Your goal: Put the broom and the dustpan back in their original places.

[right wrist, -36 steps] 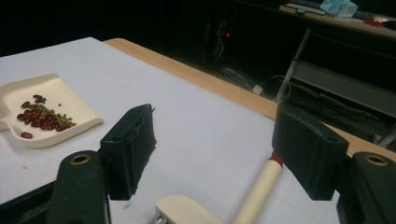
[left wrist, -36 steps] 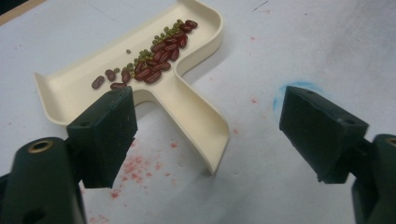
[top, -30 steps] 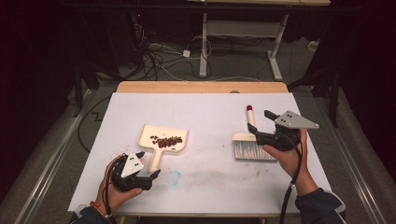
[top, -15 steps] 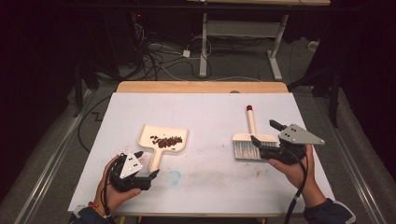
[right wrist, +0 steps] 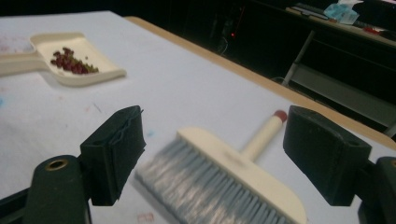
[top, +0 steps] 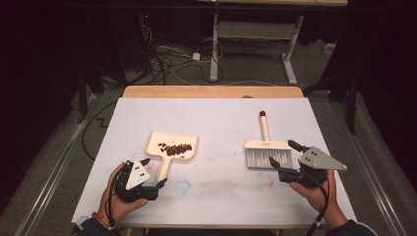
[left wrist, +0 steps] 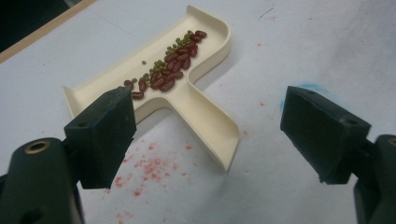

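Observation:
A cream dustpan [top: 172, 147] lies on the white table, with red and green beans [top: 175, 148] in its tray and its handle pointing at me. My left gripper [top: 154, 172] rests open at the handle's end; in the left gripper view the handle [left wrist: 205, 116] lies between the wide jaws, untouched. A cream hand brush [top: 268, 150] with grey bristles lies flat at the right. Just right of its bristles my right gripper [top: 281, 151] is open; its jaws have just been opening and hold nothing. In the right gripper view the brush [right wrist: 224, 182] lies ahead of the jaws.
The white table cover [top: 221, 118] has a blue smudge [top: 183, 187] and faint red stains near the front. A wooden edge [top: 211, 91] runs along the far side. Cables and desk legs [top: 215, 54] lie on the floor beyond.
My right gripper has moved down and to the right, off the brush head. The brush stays flat on the table. The left hand has kept still.

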`<state>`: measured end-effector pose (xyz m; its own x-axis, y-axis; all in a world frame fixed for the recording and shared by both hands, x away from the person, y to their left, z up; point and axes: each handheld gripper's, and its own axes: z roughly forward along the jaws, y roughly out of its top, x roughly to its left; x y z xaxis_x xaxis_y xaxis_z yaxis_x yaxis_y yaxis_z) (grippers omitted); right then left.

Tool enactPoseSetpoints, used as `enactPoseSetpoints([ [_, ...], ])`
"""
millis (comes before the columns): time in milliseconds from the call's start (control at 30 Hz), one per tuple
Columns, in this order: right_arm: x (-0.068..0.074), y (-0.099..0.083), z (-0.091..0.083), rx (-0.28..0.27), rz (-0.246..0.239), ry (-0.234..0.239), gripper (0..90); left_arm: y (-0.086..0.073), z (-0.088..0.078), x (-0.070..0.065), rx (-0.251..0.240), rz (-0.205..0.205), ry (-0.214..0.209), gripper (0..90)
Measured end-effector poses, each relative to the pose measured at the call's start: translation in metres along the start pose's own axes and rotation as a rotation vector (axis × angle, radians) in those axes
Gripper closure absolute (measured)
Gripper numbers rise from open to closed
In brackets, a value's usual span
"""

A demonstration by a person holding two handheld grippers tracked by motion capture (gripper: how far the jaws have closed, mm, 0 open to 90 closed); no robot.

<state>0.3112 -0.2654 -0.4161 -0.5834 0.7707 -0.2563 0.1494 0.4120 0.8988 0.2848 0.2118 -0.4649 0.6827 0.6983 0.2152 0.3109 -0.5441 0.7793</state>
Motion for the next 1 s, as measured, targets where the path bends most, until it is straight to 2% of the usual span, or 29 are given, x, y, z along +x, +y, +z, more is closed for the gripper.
enactPoseSetpoints([
  [67, 0.0, -0.007, -0.001, 0.016, -0.011, -0.003, 20.9, 0.0, 0.0, 0.0, -0.004, 0.007, 0.002, 17.9],
  [133, -0.001, -0.018, -0.002, 0.017, 0.03, 0.015, 20.9, 0.001, 0.0, 0.0, -0.007, 0.007, 0.005, 17.9],
  [233, 0.002, -0.031, -0.001, 0.052, 0.015, 0.018, 20.8, 0.0, 0.0, 0.0, -0.006, 0.003, 0.005, 17.9],
  [333, 0.006, -0.041, 0.0, 0.077, 0.043, 0.052, 20.9, -0.001, -0.001, -0.002, -0.006, 0.007, -0.001, 17.9],
  [400, 0.009, -0.043, 0.0, 0.09, 0.02, 0.051, 20.9, 0.0, -0.001, -0.003, -0.006, 0.008, -0.001, 17.8],
  [633, 0.016, -0.039, -0.005, 0.083, -0.025, 0.019, 20.9, 0.0, -0.003, -0.007, -0.014, 0.022, -0.005, 17.9],
  [800, 0.019, -0.037, -0.005, 0.085, -0.042, 0.018, 21.3, 0.0, -0.002, -0.007, -0.008, 0.028, -0.014, 17.9],
  [1000, 0.019, -0.037, -0.004, 0.09, -0.038, 0.027, 21.3, 0.0, 0.0, -0.008, -0.002, 0.028, -0.014, 17.9],
])
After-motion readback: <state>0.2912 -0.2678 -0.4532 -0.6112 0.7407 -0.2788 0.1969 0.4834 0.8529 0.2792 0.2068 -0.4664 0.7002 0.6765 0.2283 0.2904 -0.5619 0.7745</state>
